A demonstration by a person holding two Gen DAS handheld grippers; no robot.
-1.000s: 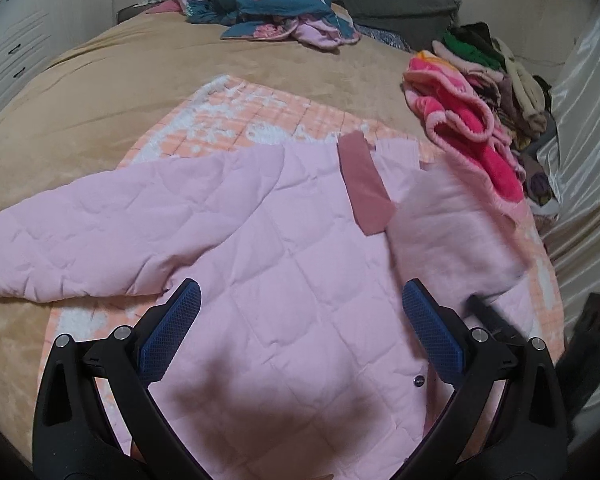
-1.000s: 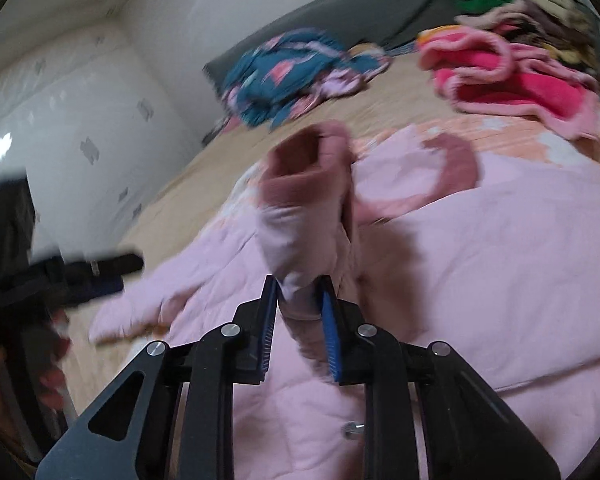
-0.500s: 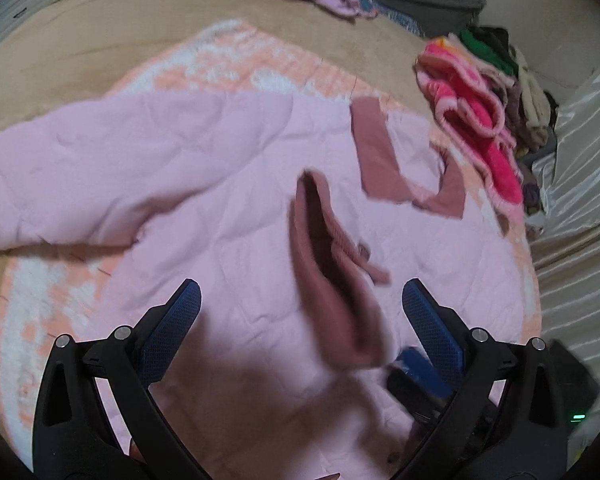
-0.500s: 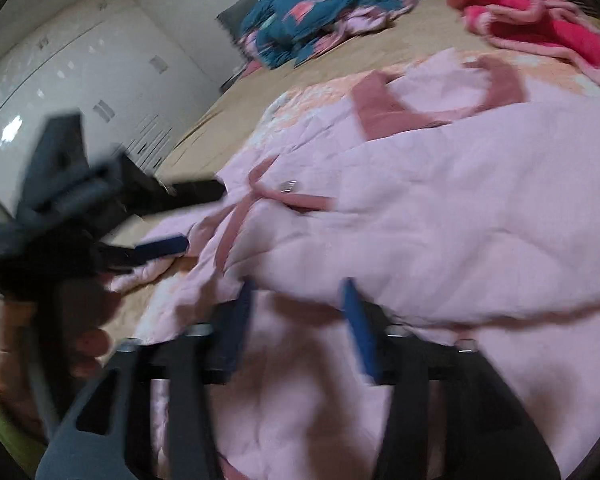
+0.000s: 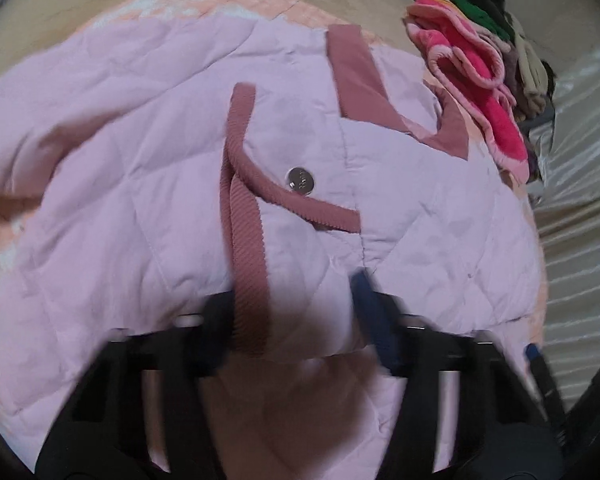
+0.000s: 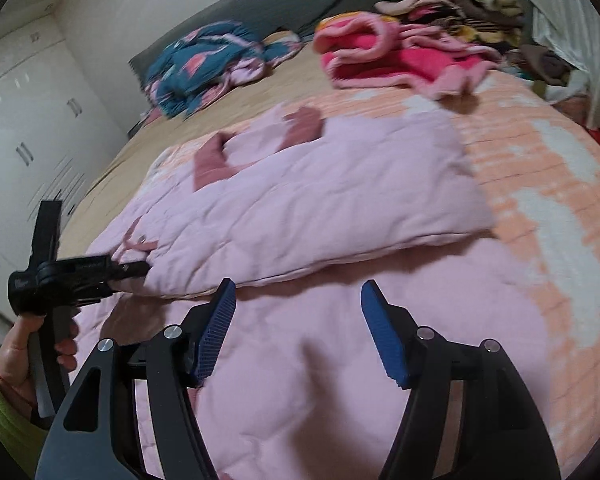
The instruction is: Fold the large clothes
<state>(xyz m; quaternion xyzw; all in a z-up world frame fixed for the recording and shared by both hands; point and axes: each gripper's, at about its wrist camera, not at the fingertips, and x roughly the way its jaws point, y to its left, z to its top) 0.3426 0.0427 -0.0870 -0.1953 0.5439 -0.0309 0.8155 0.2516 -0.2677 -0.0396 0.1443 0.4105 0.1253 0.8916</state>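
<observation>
Lying across the middle of both views, the pink jacket (image 5: 148,184) is spread on an orange-and-white blanket (image 6: 540,184) over the bed (image 6: 260,92), and the fold looks only begun. At the left of the right wrist view, a hand (image 6: 24,356) in a green sleeve holds the left gripper (image 6: 140,270), whose tips meet the edge of the sleeve (image 6: 320,204) that already lies folded across the body of the jacket. In the left wrist view that gripper is blurred at lower centre; its jaws are closing around the cuff end of the sleeve, where a dark pink trim (image 5: 246,248) runs down between them, but whether the pads already press the cloth cannot be told. A metal snap (image 5: 300,180) sits just right of the trim, with the collar (image 5: 360,84) above it. Toward the lower centre of the right wrist view, the right gripper (image 6: 296,328) hovers above the lower jacket with jaws opening and nothing between them. One sleeve seems done; the other sleeve, stretched to the left edge of the left wrist view, and the body fold appear left. At upper right a heap of clothes (image 6: 440,36) lies well apart from the jacket.
</observation>
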